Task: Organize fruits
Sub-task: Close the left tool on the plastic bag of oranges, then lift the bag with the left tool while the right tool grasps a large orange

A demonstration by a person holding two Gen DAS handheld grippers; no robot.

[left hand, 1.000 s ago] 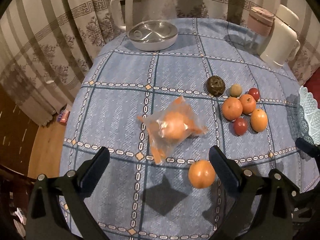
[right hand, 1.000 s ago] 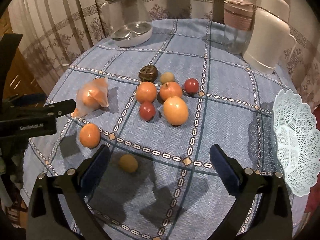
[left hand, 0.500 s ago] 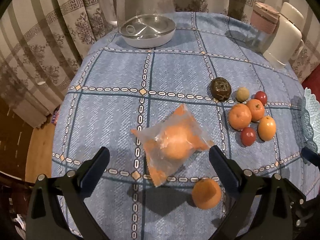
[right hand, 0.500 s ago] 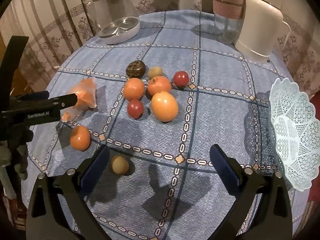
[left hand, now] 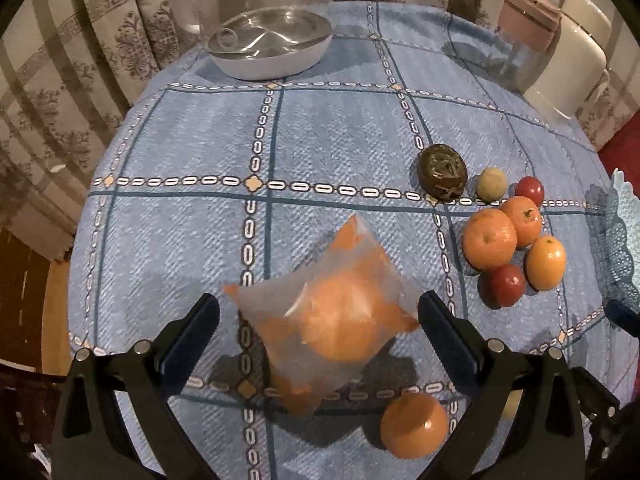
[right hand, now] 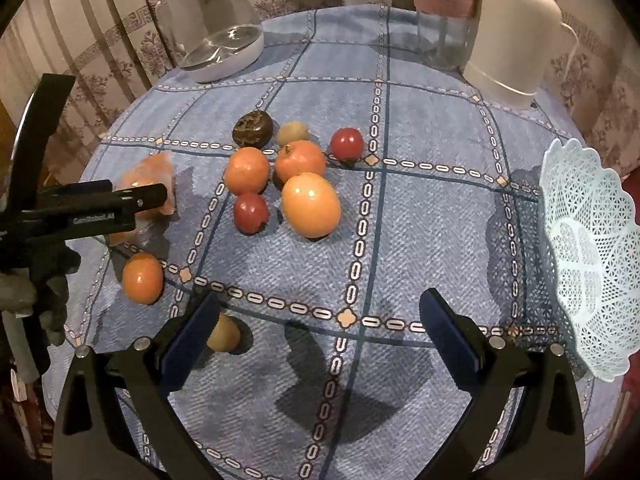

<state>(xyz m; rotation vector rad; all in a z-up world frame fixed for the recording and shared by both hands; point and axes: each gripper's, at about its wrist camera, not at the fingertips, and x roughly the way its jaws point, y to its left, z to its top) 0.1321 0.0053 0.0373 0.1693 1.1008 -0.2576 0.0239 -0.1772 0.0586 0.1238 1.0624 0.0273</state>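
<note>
An orange in a clear plastic bag [left hand: 336,316] lies on the blue tablecloth, right between the fingers of my open left gripper [left hand: 318,320]. A loose orange [left hand: 414,424] sits just below it. A cluster of oranges [right hand: 310,204], red fruits [right hand: 250,212], a dark brown fruit [right hand: 253,128] and a pale small fruit [right hand: 293,133] sits mid-table. My right gripper [right hand: 318,322] hangs open above bare cloth, with a small yellowish fruit [right hand: 224,334] by its left finger. The white lattice basket [right hand: 588,248] stands at the right edge.
A glass kettle [right hand: 216,28] on a white base stands at the back left. A pink-lidded glass jar [right hand: 442,12] and a white jug [right hand: 516,36] stand at the back right. Patterned curtains hang behind the round table [left hand: 180,140].
My left gripper has moved forward and down, so the bagged orange now lies between its fingers. The right gripper has crept a little forward over the table.
</note>
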